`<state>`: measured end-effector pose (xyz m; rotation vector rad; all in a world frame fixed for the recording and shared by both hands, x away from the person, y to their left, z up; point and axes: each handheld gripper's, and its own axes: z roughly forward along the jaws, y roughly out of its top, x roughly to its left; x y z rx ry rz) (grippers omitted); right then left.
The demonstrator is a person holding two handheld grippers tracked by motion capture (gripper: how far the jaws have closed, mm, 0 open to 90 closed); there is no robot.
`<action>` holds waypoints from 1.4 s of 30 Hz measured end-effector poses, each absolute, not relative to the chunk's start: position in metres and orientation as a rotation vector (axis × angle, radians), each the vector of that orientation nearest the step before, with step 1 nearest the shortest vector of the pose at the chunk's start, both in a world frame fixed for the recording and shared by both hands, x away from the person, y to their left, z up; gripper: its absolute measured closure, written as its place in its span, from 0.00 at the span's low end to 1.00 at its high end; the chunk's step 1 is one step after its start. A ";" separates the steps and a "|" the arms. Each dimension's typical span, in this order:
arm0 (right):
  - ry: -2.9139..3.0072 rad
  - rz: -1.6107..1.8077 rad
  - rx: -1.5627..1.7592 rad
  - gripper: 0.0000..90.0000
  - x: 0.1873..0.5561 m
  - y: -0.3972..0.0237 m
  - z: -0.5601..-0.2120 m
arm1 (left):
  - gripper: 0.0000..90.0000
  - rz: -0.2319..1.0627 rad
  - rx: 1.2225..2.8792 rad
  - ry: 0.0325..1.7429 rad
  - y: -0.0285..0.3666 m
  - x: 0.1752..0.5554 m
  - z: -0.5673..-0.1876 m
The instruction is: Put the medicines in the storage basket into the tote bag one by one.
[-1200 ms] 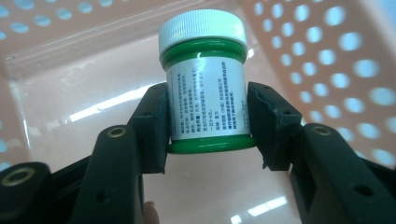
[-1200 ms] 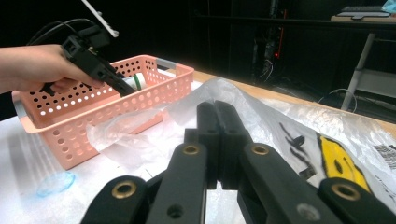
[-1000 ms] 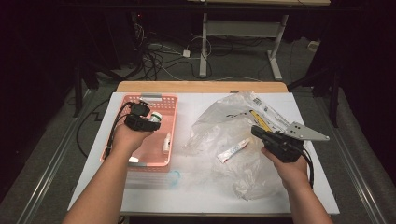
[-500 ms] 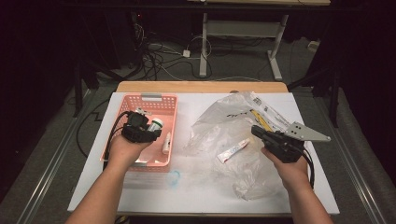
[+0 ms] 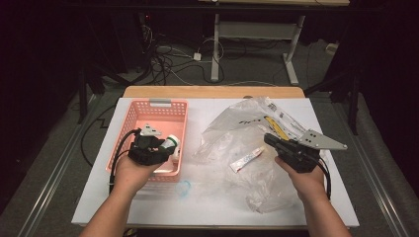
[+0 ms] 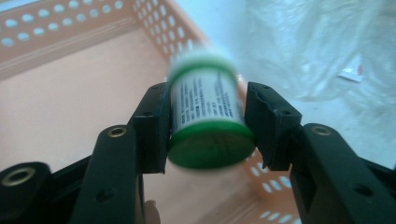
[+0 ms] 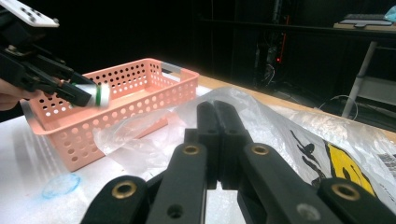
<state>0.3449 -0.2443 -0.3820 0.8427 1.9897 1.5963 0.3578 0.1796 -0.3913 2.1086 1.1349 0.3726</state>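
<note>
The left gripper (image 6: pixel 205 126) is clamping a small green-capped bottle (image 6: pixel 208 119) over the pink perforated basket (image 5: pixel 148 111), apparently carrying it between basket and crinkly clear bag (image 5: pixel 247 143). A tube (image 5: pixel 245 159) is lying on the bag, seemingly unsorted. The right gripper (image 7: pixel 217 140) is resting there, jaws closed and empty.

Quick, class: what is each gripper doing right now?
Left gripper: shut on a small white bottle with green rims.
Right gripper: shut, holding nothing.
</note>
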 end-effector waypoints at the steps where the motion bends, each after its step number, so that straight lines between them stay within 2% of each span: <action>1: 1.990 1.595 0.845 1.00 0.345 -0.244 -0.382 | 0.58 0.373 2.096 1.120 0.178 0.355 -0.390; 2: 1.989 1.598 0.847 1.00 0.345 -0.244 -0.382 | 0.76 0.400 2.072 1.112 0.177 0.351 -0.389; 5: 1.992 1.594 0.848 1.00 0.345 -0.243 -0.383 | 0.98 0.415 2.104 1.101 0.174 0.350 -0.392; 9: 1.993 1.591 0.843 1.00 0.345 -0.243 -0.383 | 0.98 0.414 2.105 1.111 0.177 0.354 -0.394; 13: 1.990 1.597 0.851 1.00 0.345 -0.243 -0.382 | 0.97 0.441 2.174 1.152 0.188 0.368 -0.398; 15: 1.989 1.596 0.851 1.00 0.345 -0.244 -0.383 | 0.88 0.429 2.218 1.210 0.196 0.386 -0.401; 16: 1.990 1.594 0.849 1.00 0.346 -0.244 -0.383 | 0.77 0.442 2.208 1.257 0.200 0.397 -0.402; 18: 1.998 1.590 0.851 1.00 0.346 -0.242 -0.384 | 0.62 0.425 2.167 1.352 0.207 0.422 -0.406; 20: 2.003 1.592 0.851 1.00 0.347 -0.240 -0.385 | 0.45 0.461 2.175 1.445 0.207 0.452 -0.413; 23: 2.006 1.586 0.844 1.00 0.347 -0.239 -0.385 | 0.25 0.360 2.169 1.626 0.208 0.491 -0.426; 25: 2.000 1.589 0.849 1.00 0.347 -0.240 -0.385 | 0.25 0.365 2.188 1.628 0.207 0.502 -0.428; 27: 2.000 1.589 0.854 1.00 0.348 -0.242 -0.385 | 0.32 0.372 2.227 1.646 0.205 0.510 -0.432; 32: 2.005 1.588 0.862 1.00 0.351 -0.244 -0.389 | 0.40 0.359 2.215 1.710 0.206 0.526 -0.445; 35: 1.998 1.592 0.869 1.00 0.351 -0.246 -0.388 | 0.35 0.370 2.139 1.734 0.206 0.531 -0.448; 38: 1.993 1.596 0.877 1.00 0.351 -0.247 -0.388 | 0.32 0.458 2.158 1.700 0.201 0.534 -0.445; 40: 1.999 1.593 0.875 1.00 0.352 -0.246 -0.389 | 0.32 0.429 2.122 1.715 0.202 0.539 -0.444; 42: 2.002 1.591 0.876 1.00 0.352 -0.245 -0.390 | 0.27 0.415 2.086 1.745 0.202 0.543 -0.444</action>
